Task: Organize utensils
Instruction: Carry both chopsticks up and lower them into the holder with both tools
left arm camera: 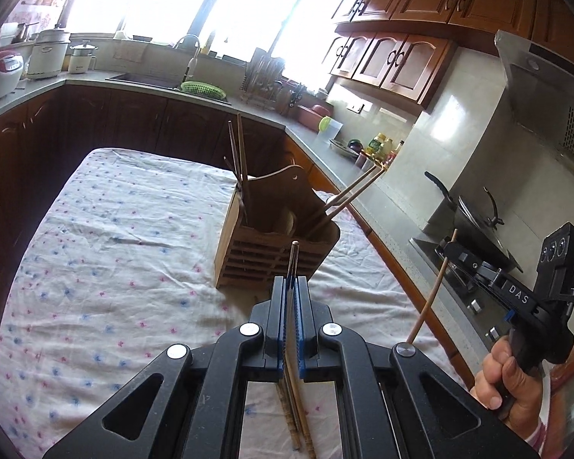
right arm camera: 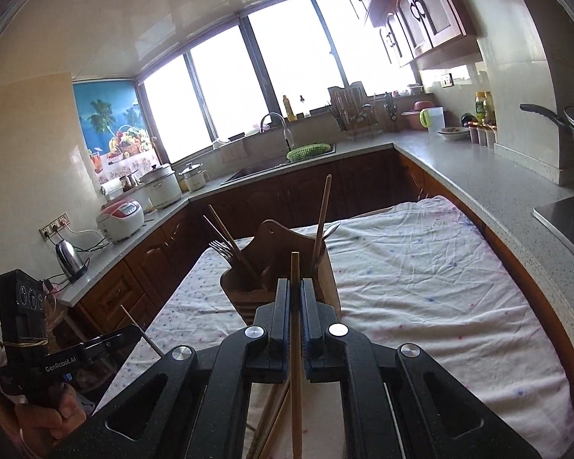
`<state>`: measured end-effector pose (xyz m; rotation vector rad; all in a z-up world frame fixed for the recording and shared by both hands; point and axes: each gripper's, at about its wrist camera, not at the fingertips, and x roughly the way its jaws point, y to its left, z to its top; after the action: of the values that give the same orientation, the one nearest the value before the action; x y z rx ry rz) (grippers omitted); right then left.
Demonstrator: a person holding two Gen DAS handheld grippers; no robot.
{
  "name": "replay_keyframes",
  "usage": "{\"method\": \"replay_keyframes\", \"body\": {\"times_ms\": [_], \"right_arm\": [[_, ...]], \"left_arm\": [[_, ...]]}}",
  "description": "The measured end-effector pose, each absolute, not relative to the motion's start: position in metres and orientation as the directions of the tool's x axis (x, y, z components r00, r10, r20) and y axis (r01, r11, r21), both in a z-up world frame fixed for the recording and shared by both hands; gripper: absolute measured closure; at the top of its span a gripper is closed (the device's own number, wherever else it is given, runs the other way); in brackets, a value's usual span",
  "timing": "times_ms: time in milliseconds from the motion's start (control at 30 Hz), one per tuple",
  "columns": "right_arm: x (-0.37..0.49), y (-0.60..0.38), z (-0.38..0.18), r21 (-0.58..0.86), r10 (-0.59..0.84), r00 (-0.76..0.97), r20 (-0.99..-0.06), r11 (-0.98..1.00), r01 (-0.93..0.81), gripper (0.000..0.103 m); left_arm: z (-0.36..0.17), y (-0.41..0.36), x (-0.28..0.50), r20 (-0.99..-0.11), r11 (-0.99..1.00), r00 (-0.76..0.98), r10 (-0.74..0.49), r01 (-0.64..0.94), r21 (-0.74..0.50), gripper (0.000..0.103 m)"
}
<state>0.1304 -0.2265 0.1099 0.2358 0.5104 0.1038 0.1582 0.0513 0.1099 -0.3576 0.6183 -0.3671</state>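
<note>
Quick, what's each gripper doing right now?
Left gripper: closed on a dark chopstick.
Right gripper: closed on a light wooden chopstick.

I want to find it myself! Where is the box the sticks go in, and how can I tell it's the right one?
Look at the table with the white dotted cloth in the middle of the kitchen. The wooden holder stands alone on it, just past the left gripper. It has a slatted front, a rounded back with a small hole, and chopsticks poking up out of it.
</note>
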Motion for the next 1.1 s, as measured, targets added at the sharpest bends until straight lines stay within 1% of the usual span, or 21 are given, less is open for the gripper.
{"method": "replay_keyframes", "body": {"times_ms": [367,767,967,1100], "right_arm": [[0.13,-0.224,0.114,0.253,0.161,0.878,-0.45,0.966,-0.048,0.098],[0.139,-0.226,0.128,0.247,0.154,0.901,-0.406,0.967,-0.054,0.098],[0.157,-0.224,0.143,0.244,0.146,0.92,-0.364,0.968,-0.057,0.098],[0.174,-0.222,0.159,0.241,0.138,0.94,-0.314,0.969,-0.061,0.098]], "left_arm": [[0.114,0.05,0.163,-0.475,0.877,0.766,-0.432,0.233,-0.421,0.102],[0.134,0.056,0.17,-0.422,0.879,0.801,-0.424,0.251,-0.406,0.102],[0.154,0.062,0.183,-0.376,0.885,0.83,-0.411,0.264,-0.384,0.102],[0.168,0.063,0.196,-0.339,0.894,0.855,-0.393,0.269,-0.358,0.102]]}}
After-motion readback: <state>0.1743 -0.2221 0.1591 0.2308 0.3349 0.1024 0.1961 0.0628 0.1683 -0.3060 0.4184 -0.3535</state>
